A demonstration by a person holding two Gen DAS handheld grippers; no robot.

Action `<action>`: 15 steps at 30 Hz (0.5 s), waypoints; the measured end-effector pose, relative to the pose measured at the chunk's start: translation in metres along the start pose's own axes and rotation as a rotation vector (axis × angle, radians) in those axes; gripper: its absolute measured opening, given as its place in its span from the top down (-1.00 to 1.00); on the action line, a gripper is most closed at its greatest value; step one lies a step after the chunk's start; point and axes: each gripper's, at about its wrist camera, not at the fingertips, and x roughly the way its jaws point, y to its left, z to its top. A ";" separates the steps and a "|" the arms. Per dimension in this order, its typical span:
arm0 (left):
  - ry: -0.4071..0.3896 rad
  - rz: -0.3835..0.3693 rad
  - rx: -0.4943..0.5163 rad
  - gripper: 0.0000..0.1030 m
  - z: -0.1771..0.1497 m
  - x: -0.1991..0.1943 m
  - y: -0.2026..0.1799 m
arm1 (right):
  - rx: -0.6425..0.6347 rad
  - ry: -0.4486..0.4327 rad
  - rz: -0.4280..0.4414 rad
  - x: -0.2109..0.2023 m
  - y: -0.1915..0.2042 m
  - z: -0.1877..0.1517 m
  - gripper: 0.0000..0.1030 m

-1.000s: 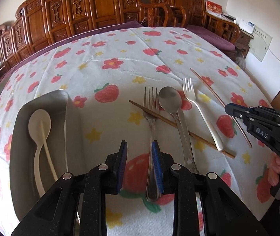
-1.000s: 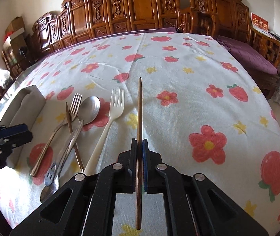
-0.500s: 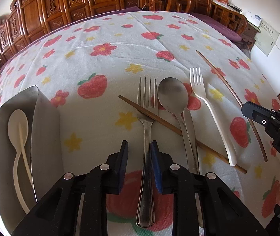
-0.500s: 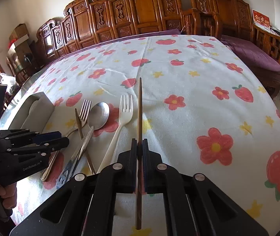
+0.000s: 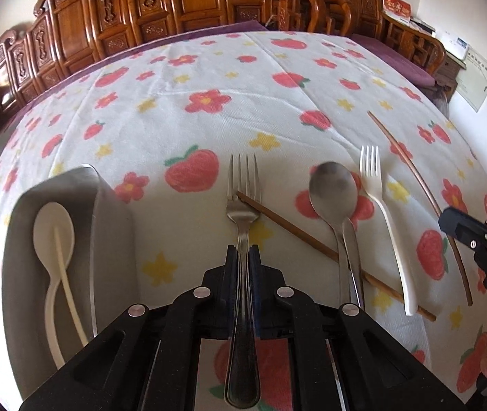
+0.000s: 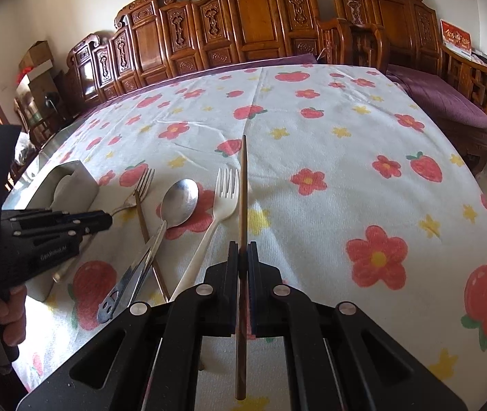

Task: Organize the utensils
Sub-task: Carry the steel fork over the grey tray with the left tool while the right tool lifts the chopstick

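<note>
My left gripper (image 5: 243, 251) has its jaws closing, and the pads press the handle of a metal fork (image 5: 242, 205) that lies on the flowered tablecloth. Its tines rest on a brown chopstick (image 5: 295, 231). To the left stands a grey tray (image 5: 113, 226) holding a white spoon (image 5: 53, 229). My right gripper (image 6: 242, 248) is shut on a second brown chopstick (image 6: 242, 188), which points away over the cloth. A metal spoon (image 6: 180, 202) and a white plastic fork (image 6: 224, 198) lie between the two grippers. The left gripper (image 6: 106, 219) shows at the left edge of the right wrist view.
A flat metal handle with a hole (image 6: 113, 303) lies beside the spoon's handle. Carved wooden chairs (image 6: 243, 34) line the table's far side, and a purple cushioned bench (image 6: 442, 102) stands at the right. The cloth beyond the utensils is bare.
My left gripper moved forward and down over the metal fork's handle, and its jaws narrowed from wide apart to pressing the handle. The right gripper kept still with its chopstick.
</note>
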 end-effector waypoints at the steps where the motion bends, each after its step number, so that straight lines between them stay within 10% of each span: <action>1: -0.007 0.005 -0.002 0.88 0.002 -0.002 0.002 | 0.000 0.000 -0.001 0.000 0.000 0.000 0.88; 15: -0.074 0.024 0.004 0.88 0.011 -0.031 0.016 | -0.025 -0.007 0.010 -0.002 0.010 0.002 0.88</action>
